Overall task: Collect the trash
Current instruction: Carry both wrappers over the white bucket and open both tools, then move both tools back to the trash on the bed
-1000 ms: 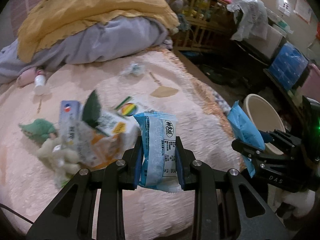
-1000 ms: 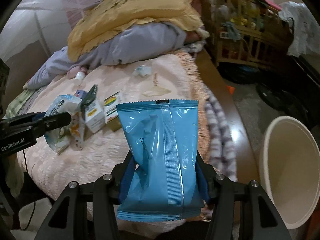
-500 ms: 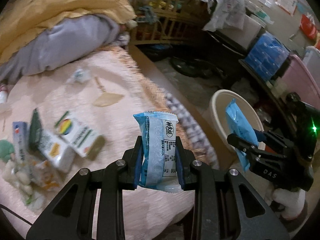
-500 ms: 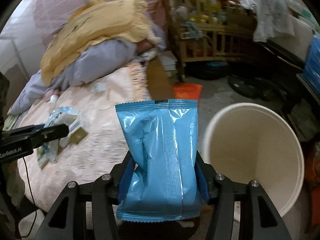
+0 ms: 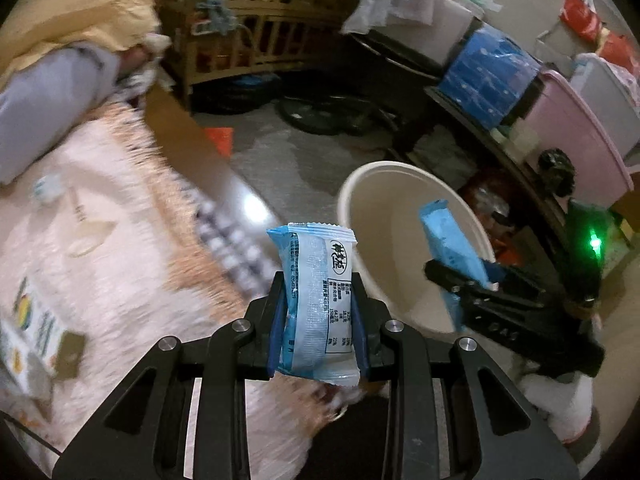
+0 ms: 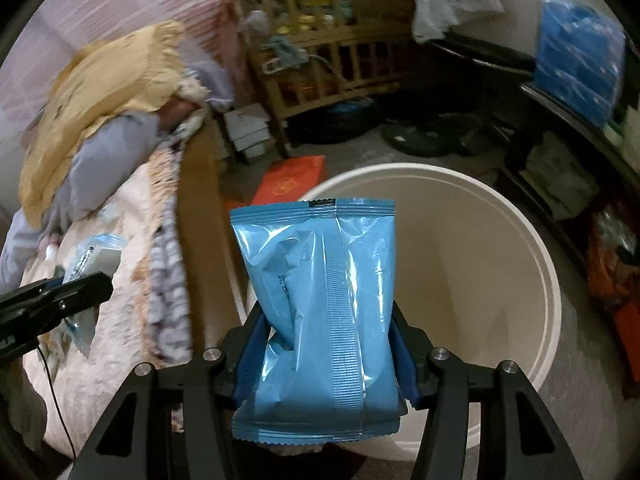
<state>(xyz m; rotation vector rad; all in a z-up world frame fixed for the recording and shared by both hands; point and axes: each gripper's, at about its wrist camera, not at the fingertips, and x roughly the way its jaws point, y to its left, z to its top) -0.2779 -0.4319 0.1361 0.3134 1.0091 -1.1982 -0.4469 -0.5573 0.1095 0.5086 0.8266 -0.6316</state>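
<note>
So the left claw is clamped tight on a small pale-blue snack wrapper with black print on it, standing upright between the blue pads. The right claw is closed around a bigger plain blue packet, which bulges out above and below the pads, so it's squeezed at the waist. That packet sits right in front of the open mouth of a cream-coloured bin on the floor. From the left view the bin is just past the small wrapper and to the right, with the right claw and its blue packet over the bin's near right rim. Left of all that is the bed with a pinkish fuzzy blanket, and a colourful carton is lying on it near the left edge. Far back there's a wooden crib full of stuff.
</note>
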